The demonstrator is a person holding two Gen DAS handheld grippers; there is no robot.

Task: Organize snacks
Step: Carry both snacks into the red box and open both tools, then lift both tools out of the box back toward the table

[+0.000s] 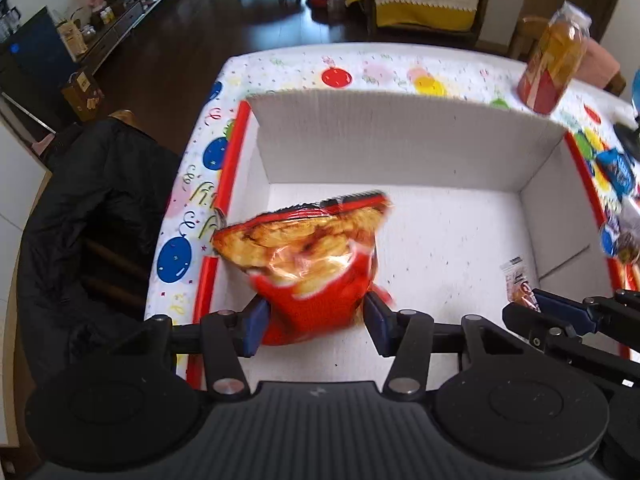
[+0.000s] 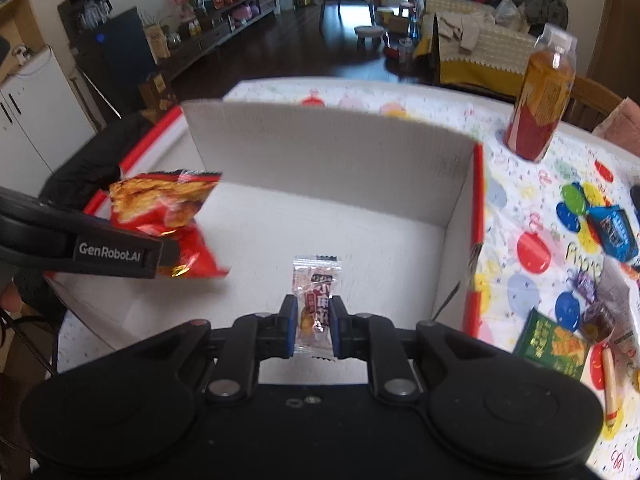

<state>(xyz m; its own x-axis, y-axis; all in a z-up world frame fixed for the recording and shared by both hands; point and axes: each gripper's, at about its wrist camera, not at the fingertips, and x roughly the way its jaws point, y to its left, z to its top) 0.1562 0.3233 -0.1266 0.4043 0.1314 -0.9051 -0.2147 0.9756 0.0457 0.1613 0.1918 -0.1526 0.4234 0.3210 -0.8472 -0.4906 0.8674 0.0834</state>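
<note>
Both tools are over the open white corrugated box with red edges (image 1: 400, 148), and that is what the next move turns on: each snack hangs above the bare white floor of the box, so the way out is straight down and let go. The left tool (image 1: 316, 316) is clenched on the lower end of the crinkly red chip bag with golden crisps printed on it (image 1: 308, 256); the bag's long axis runs away from the tool toward the far wall, its top flopping left over the box's left red edge. From the right wrist view the same bag (image 2: 168, 216) sits at the left side of the box, blurred, apparently in motion. The right tool (image 2: 314, 324) is clamped on a small clear-and-red sachet with printed characters (image 2: 316, 300), standing upright between the blue pads, near the box's near-right part and well apart from the chip bag. On the balloon-patterned desk cover (image 2: 532, 208) to the right, outside the box, a tall amber drink bottle with a red label (image 2: 540, 96), a blue packet (image 2: 614, 232) and a green box (image 2: 554, 344) lie waiting.
</note>
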